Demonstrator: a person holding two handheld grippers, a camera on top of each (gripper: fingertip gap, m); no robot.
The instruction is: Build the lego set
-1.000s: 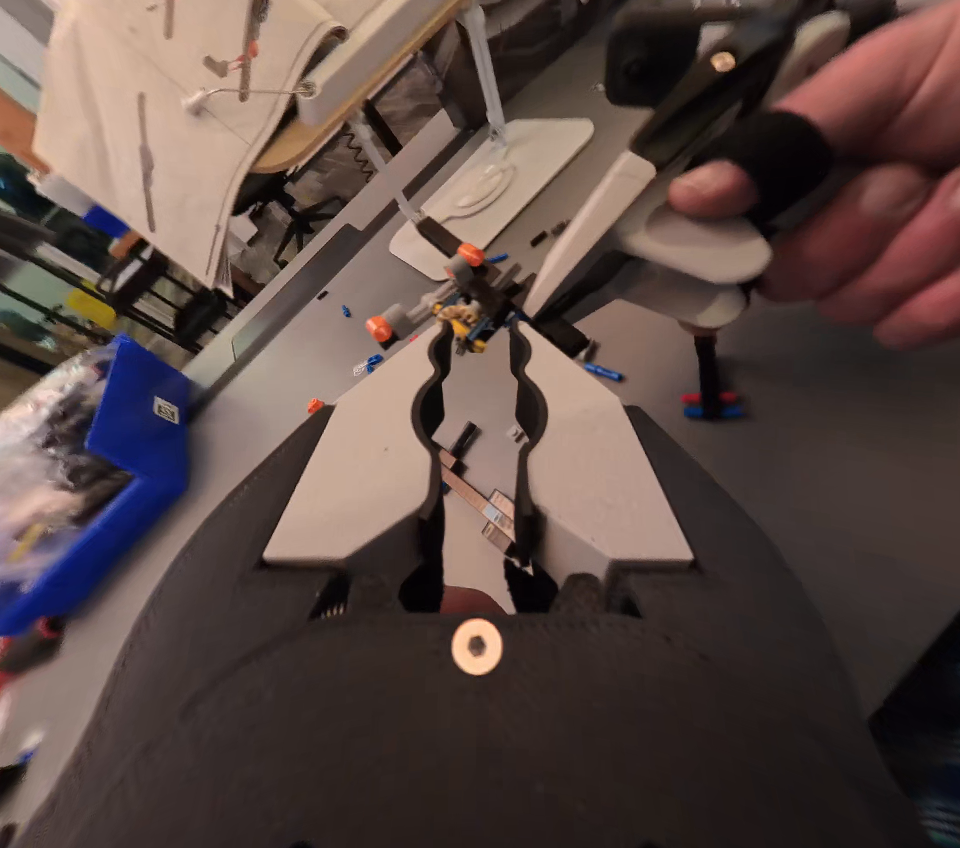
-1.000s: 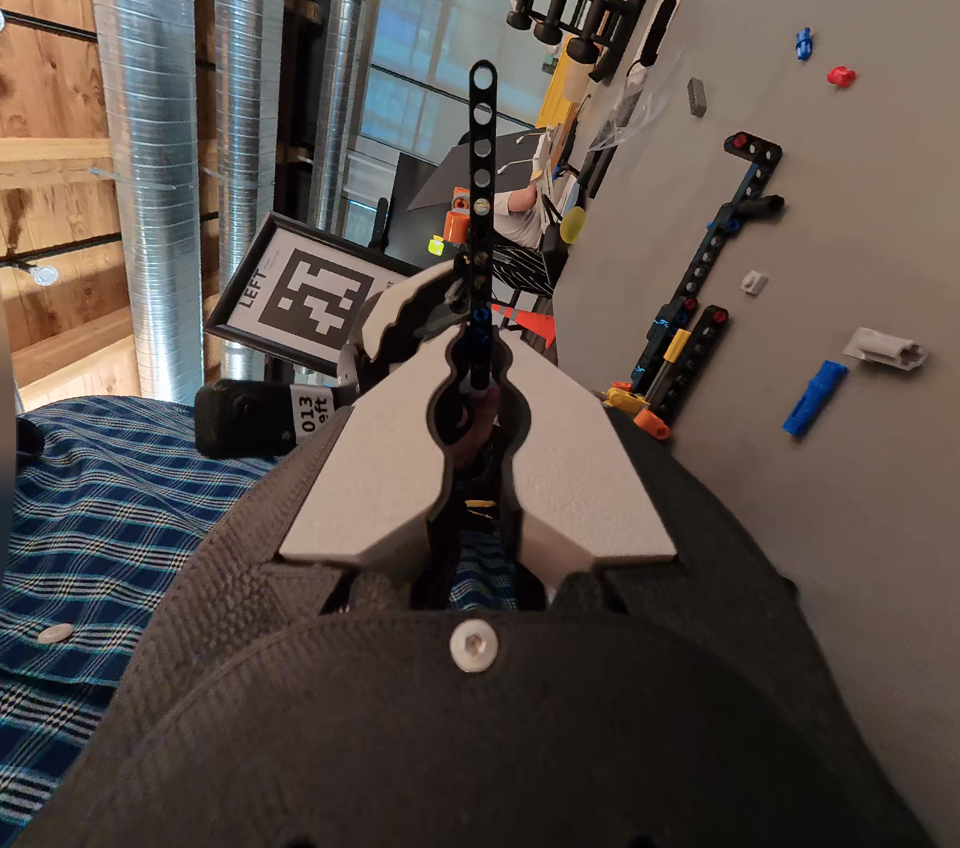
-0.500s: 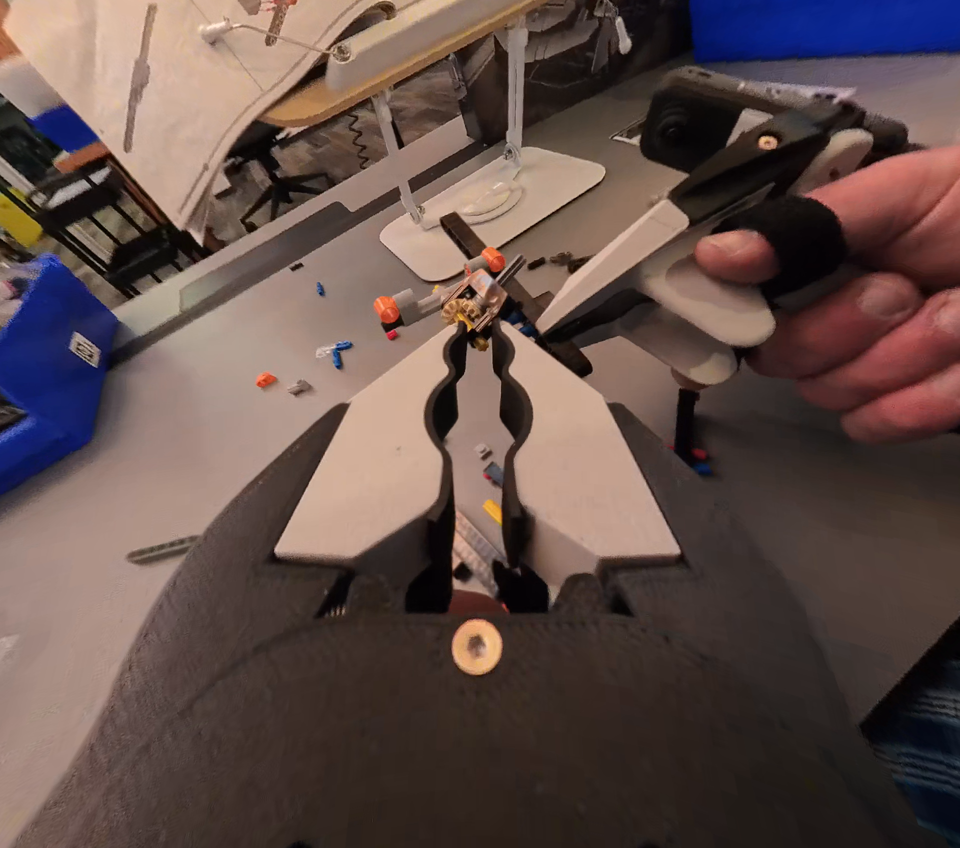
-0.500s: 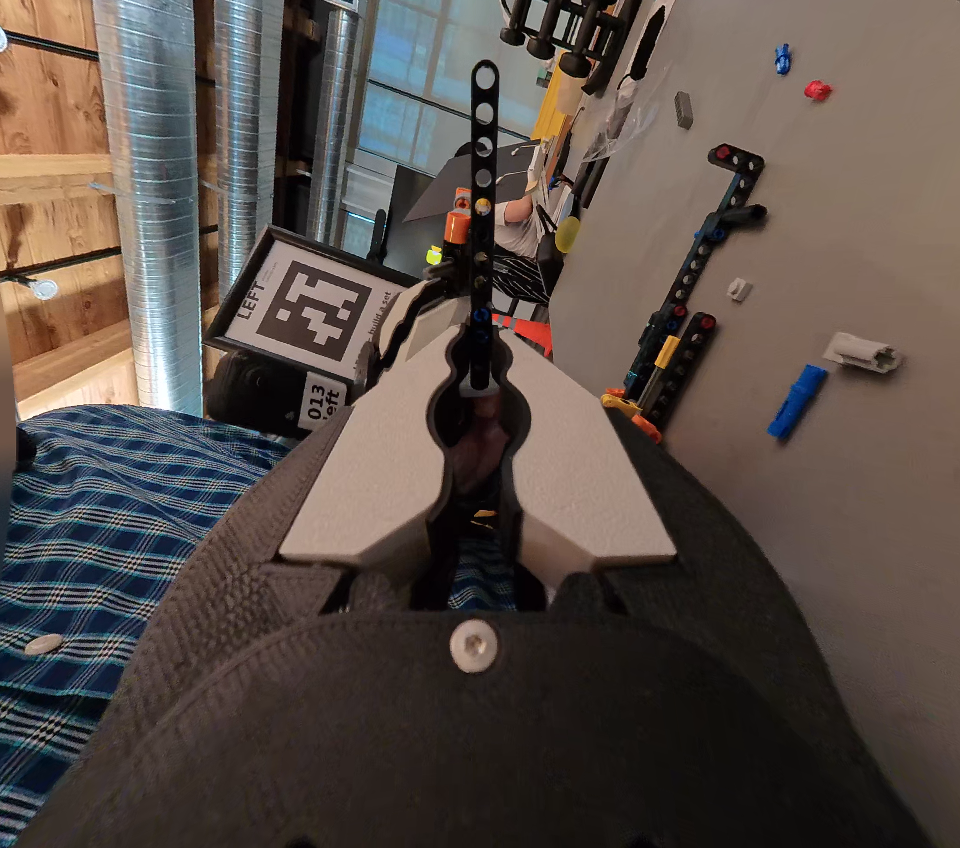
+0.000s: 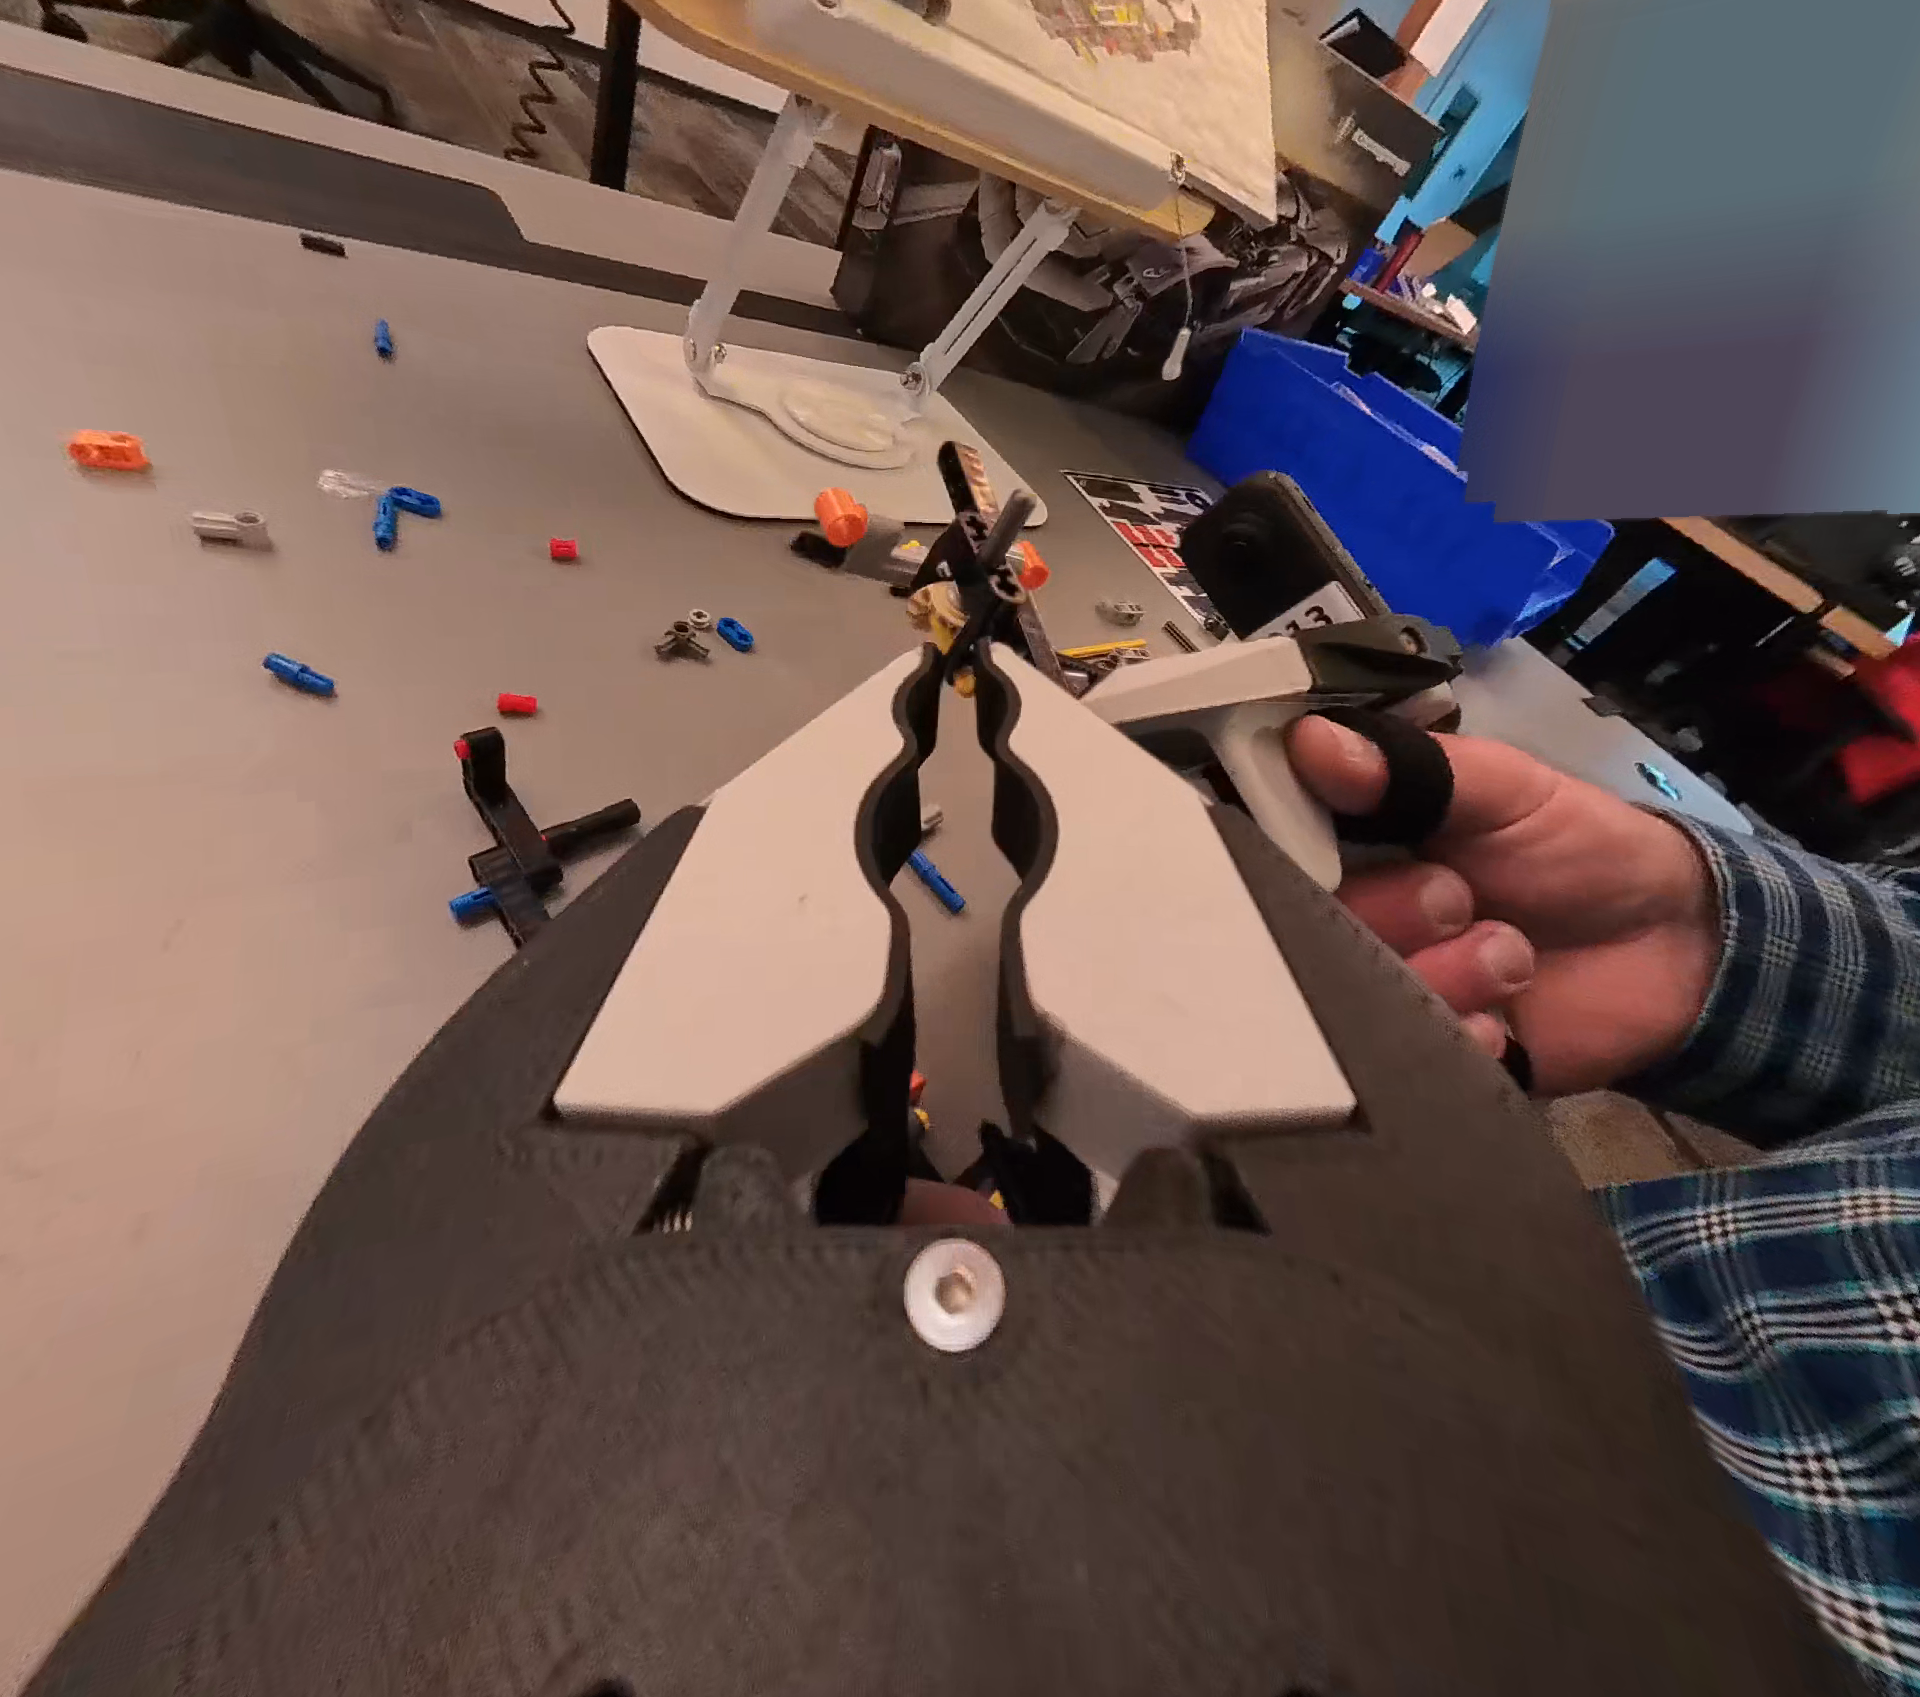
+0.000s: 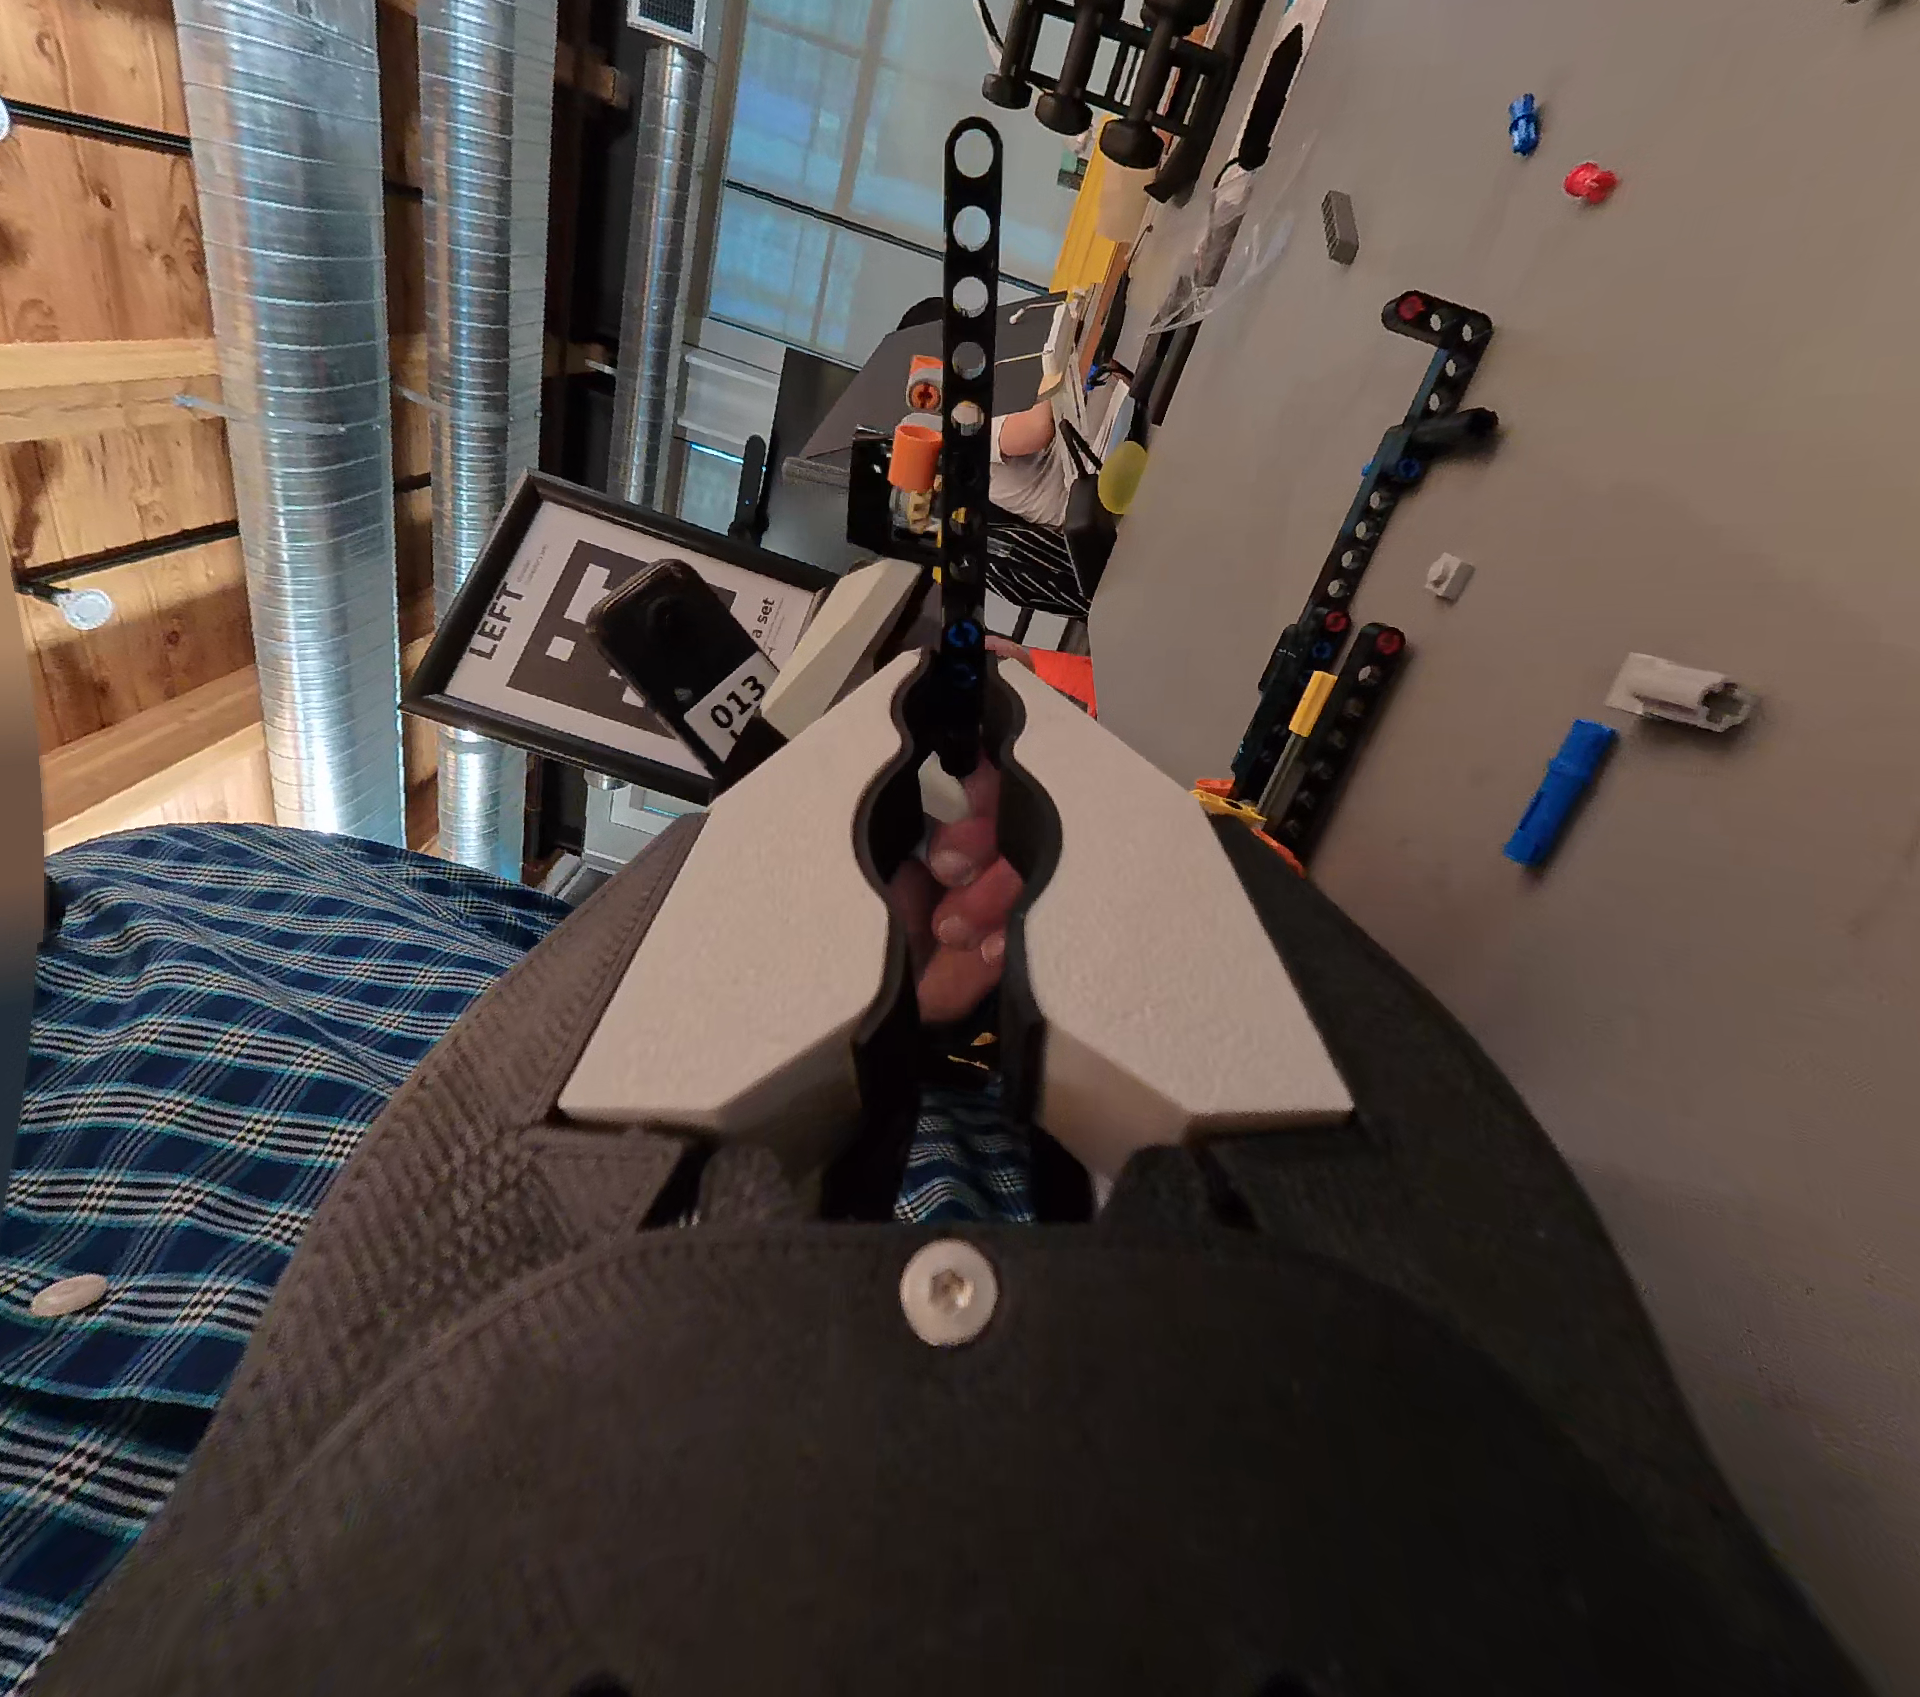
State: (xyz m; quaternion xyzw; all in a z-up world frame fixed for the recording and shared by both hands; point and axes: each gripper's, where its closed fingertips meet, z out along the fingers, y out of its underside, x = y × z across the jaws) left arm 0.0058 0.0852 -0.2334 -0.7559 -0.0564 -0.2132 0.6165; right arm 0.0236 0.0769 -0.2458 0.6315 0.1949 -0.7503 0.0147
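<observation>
My left gripper (image 5: pixel 961 660) is shut on a small lego assembly (image 5: pixel 971 582) with a tan gear, black cross pieces and orange ends, held above the grey table (image 5: pixel 260 972). My right gripper (image 6: pixel 961 681) is shut on a long black holed beam (image 6: pixel 968 359) that sticks straight out past its fingertips. The same assembly hangs on that beam, with its orange part (image 6: pixel 914 452) showing to the left of it. In the left wrist view the right gripper (image 5: pixel 1247 691) comes in from the right, held by a hand (image 5: pixel 1507 899), and meets the assembly.
Loose blue, red, orange and grey pieces (image 5: pixel 405 504) lie scattered on the table. A black beam sub-assembly (image 5: pixel 509 826) lies left of my left gripper; a longer one (image 6: pixel 1361 546) lies on the table. An instruction booklet on a white stand (image 5: pixel 810 421) is behind, with a blue bin (image 5: pixel 1351 463) at its right. The tips of both grippers are at nearly the same place.
The left gripper has swung and turned, so the booklet stand and table shifted across its view. Both grippers stay shut on the joined pieces. The right view has hardly moved.
</observation>
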